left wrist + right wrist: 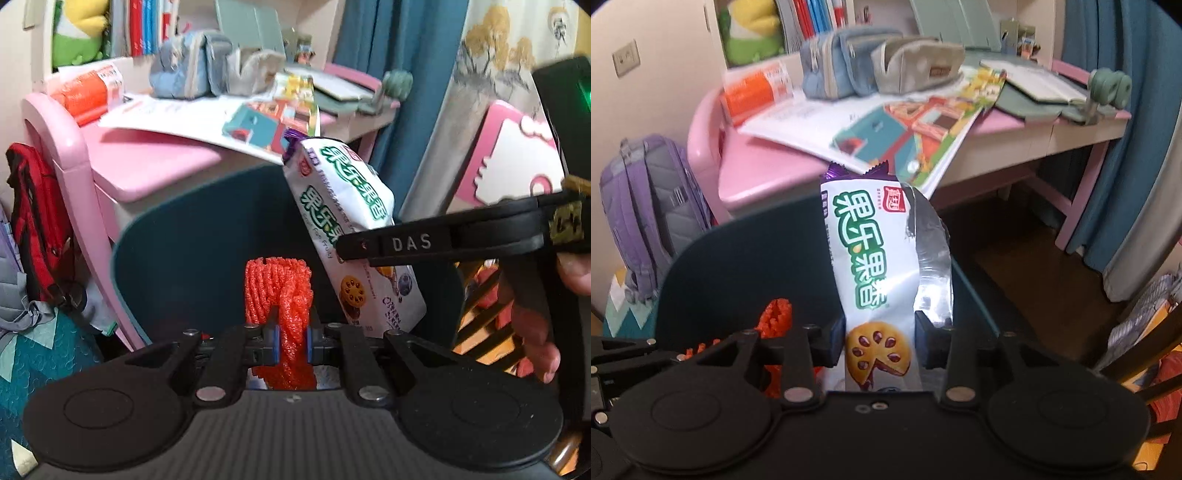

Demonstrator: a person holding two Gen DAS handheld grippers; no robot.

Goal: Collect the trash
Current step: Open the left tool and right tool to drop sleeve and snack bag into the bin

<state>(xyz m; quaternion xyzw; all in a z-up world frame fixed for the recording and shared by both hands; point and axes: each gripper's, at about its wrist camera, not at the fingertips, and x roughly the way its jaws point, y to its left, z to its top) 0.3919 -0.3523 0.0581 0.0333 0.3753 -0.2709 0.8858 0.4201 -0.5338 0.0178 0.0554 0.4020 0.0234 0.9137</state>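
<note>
Pink desk [768, 173]; wrapper [875, 266] between tongs [881, 341]

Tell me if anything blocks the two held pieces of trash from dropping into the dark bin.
Nothing visible does. The orange foam net in the left gripper and the snack wrapper between the right gripper's jaws both hang over the dark bin.

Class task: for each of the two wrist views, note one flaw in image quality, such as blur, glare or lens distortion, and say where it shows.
Left wrist view: motion blur smears the open picture book and the grey fabric pencil cases; the pink desk edge bows with fisheye distortion.
Right wrist view: glare whitens the silver inner foil of the white snack wrapper; corners darken into black vignette.
</note>
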